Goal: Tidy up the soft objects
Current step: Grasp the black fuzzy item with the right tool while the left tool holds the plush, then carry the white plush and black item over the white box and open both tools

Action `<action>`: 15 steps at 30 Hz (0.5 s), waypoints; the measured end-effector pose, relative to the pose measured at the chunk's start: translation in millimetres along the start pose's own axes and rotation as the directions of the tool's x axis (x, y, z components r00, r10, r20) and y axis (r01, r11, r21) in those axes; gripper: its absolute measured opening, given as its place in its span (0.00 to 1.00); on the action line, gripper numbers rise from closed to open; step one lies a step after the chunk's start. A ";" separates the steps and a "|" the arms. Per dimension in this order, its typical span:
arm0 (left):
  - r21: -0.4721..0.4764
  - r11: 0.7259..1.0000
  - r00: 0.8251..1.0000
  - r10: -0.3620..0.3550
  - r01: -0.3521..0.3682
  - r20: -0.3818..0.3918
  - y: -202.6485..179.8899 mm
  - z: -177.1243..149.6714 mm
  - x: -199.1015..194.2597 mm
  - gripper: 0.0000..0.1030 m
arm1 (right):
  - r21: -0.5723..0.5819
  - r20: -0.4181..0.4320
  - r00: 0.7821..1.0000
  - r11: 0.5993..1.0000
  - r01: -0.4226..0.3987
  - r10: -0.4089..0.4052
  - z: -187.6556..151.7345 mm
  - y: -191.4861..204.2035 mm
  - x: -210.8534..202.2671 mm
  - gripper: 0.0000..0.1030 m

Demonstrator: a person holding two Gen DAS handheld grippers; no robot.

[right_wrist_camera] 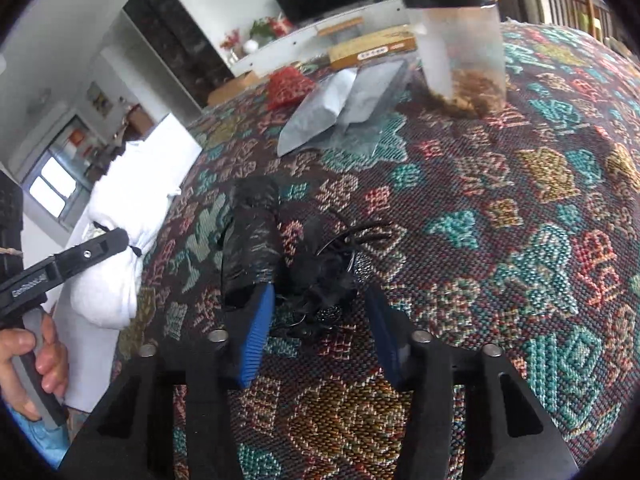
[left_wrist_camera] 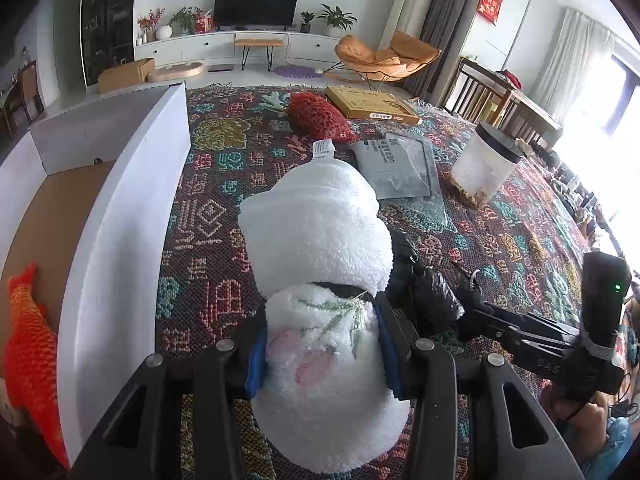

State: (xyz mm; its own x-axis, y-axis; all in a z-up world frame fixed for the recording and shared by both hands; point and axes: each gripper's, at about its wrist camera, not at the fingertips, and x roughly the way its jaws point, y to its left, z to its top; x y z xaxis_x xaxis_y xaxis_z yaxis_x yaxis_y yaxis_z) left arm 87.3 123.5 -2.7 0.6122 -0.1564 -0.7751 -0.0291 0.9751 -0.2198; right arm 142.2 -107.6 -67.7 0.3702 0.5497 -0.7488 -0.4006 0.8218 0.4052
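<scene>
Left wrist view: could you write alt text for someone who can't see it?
The left gripper squeezes a white plush toy above a patterned woven cloth. A white box holding an orange fish toy stands to its left.

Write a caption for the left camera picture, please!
Left gripper squeezes a white plush toy beside the white box.

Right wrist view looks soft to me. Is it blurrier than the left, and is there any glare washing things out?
Yes: the right wrist view is smeared, so the plastic jar and the black bundle between the right gripper fingers lack detail. The left wrist view is sharp on the white plush in the left gripper, but window glare blows out its right edge. Both bend straight lines.
</scene>
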 end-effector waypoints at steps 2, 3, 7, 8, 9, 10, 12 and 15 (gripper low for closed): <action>-0.003 1.000 1.000 -0.008 0.008 0.001 -1.3 -3.3 -3.1 0.44 | -0.019 0.001 1.000 1.000 0.022 -0.022 5.4 1.8 4.6 0.43; -0.003 1.000 1.000 -0.009 0.009 0.001 -2.6 -4.1 -3.4 0.44 | -0.012 -0.007 1.000 1.000 0.029 -0.029 9.2 0.8 7.0 0.43; -0.008 1.000 1.000 -0.013 0.013 -0.001 -3.0 -5.2 -4.3 0.44 | -0.040 -0.063 0.996 0.997 0.060 -0.062 21.3 -3.0 7.7 0.41; -0.008 1.000 1.000 -0.013 0.013 0.000 -2.2 -5.7 -5.5 0.44 | -0.047 -0.065 0.995 0.996 0.077 -0.080 22.5 -6.5 3.7 0.41; -0.007 1.000 1.000 -0.013 0.013 0.003 -1.0 -5.4 -7.8 0.44 | -0.036 -0.061 0.994 0.996 0.087 -0.089 24.5 -14.2 -2.9 0.41; -0.005 1.000 1.000 -0.011 0.011 0.010 0.0 -5.5 -9.9 0.44 | -0.013 -0.048 0.994 0.995 0.101 -0.102 27.2 -26.4 -11.0 0.41; -0.006 1.000 1.000 -0.009 0.009 0.019 2.0 -6.9 -13.7 0.44 | 0.033 -0.004 0.987 0.986 0.161 -0.161 33.6 -53.7 -28.7 0.41; -0.009 1.000 0.999 -0.023 0.023 0.023 2.1 -9.1 -16.4 0.44 | 0.073 0.044 0.975 0.974 0.215 -0.219 45.5 -92.4 -49.8 0.44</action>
State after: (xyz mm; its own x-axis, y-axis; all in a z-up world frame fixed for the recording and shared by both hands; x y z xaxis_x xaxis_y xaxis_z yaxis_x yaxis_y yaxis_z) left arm 70.0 126.8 4.2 0.6311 -0.1752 -0.7557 -0.0221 0.9697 -0.2433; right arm 198.9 -204.1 -44.0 0.4853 0.3625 -0.7957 -0.2488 0.9297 0.2717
